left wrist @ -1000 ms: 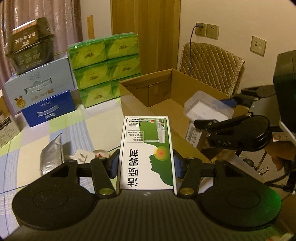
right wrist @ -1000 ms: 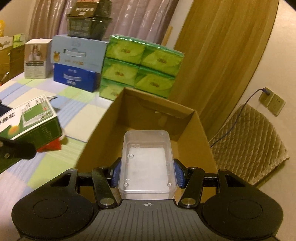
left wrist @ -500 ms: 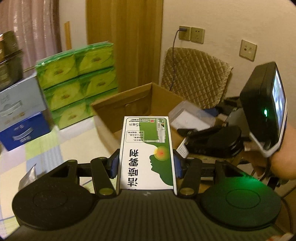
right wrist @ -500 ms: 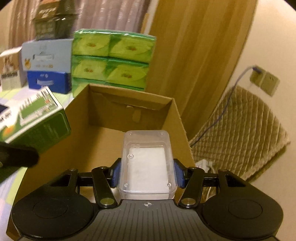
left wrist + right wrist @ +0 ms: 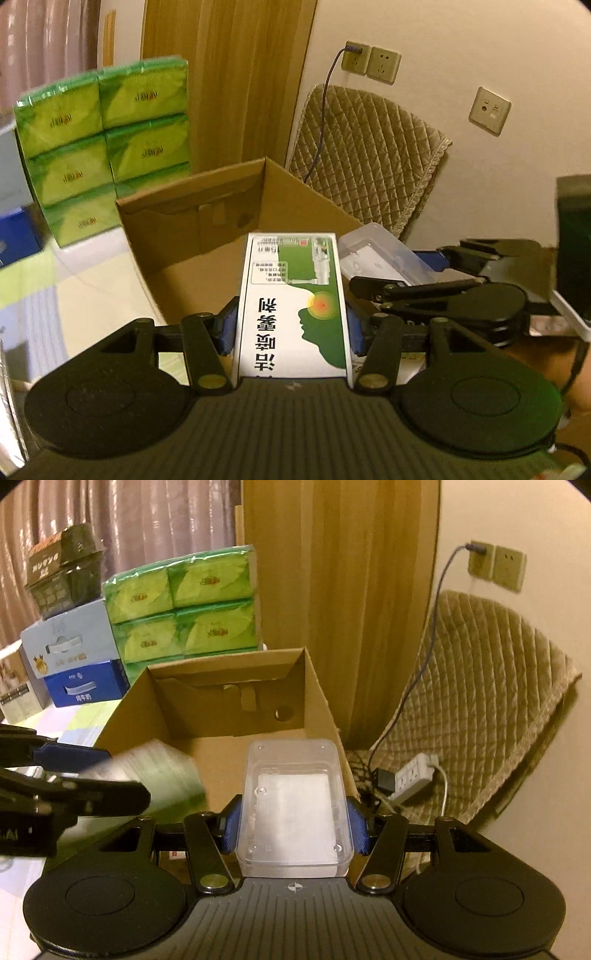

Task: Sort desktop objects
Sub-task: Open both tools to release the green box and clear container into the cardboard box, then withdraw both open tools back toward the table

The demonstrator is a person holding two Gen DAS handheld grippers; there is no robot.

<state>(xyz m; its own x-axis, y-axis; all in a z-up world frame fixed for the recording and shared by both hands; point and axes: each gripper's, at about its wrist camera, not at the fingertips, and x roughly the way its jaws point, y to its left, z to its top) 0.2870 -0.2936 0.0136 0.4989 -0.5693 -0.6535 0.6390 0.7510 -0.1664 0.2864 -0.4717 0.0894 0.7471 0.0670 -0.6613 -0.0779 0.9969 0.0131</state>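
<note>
My left gripper [image 5: 291,325] is shut on a white and green medicine box [image 5: 293,306] and holds it above the open cardboard box [image 5: 192,206]. My right gripper [image 5: 293,825] is shut on a clear plastic case [image 5: 293,808], held over the cardboard box's [image 5: 225,672] right side. The clear case [image 5: 380,254] and the right gripper show at the right in the left wrist view. The medicine box [image 5: 162,775] shows blurred at the left in the right wrist view.
Stacked green tissue packs [image 5: 184,605] stand behind the cardboard box, with light blue and dark blue cartons [image 5: 74,664] to their left. A quilted chair [image 5: 480,701], a power strip [image 5: 410,775] and a wall socket with a cable [image 5: 480,559] are to the right.
Both grippers have moved right and forward with their loads, and now sit over the cardboard box. Both grips are unchanged.
</note>
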